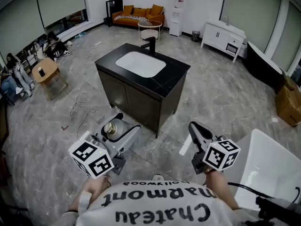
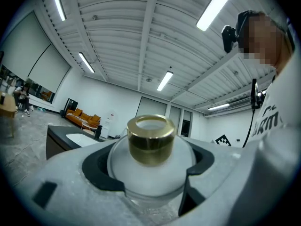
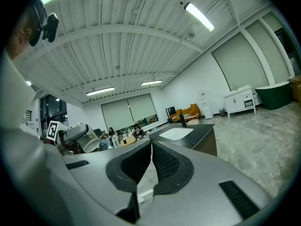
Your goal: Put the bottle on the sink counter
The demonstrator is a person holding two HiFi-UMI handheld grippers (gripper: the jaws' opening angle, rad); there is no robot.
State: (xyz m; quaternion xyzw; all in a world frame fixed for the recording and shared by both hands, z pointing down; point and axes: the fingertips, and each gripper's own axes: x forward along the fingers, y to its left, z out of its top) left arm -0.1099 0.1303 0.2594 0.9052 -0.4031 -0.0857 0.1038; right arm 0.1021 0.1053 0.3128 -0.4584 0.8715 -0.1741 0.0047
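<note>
A clear bottle [image 1: 114, 131] with a gold cap [image 2: 150, 139] sits between the jaws of my left gripper [image 1: 118, 133], which is shut on it at the lower left of the head view. In the left gripper view the bottle [image 2: 151, 171] fills the space between the dark pads [image 2: 101, 173]. My right gripper [image 1: 194, 127] is at the lower right, shut with nothing in it; its jaw tips meet. The black sink counter [image 1: 175, 78] with a white basin [image 1: 140, 63] and a black faucet [image 1: 151, 45] stands ahead on the floor, apart from both grippers.
A white bathtub [image 1: 269, 166] is close at the right. Cables [image 1: 81, 109] lie on the floor left of the counter. Seated people [image 1: 16, 74] and a small table are at the far left; a white cabinet [image 1: 224, 35], an orange sofa [image 1: 138, 12] and cardboard boxes [image 1: 289, 102] line the walls.
</note>
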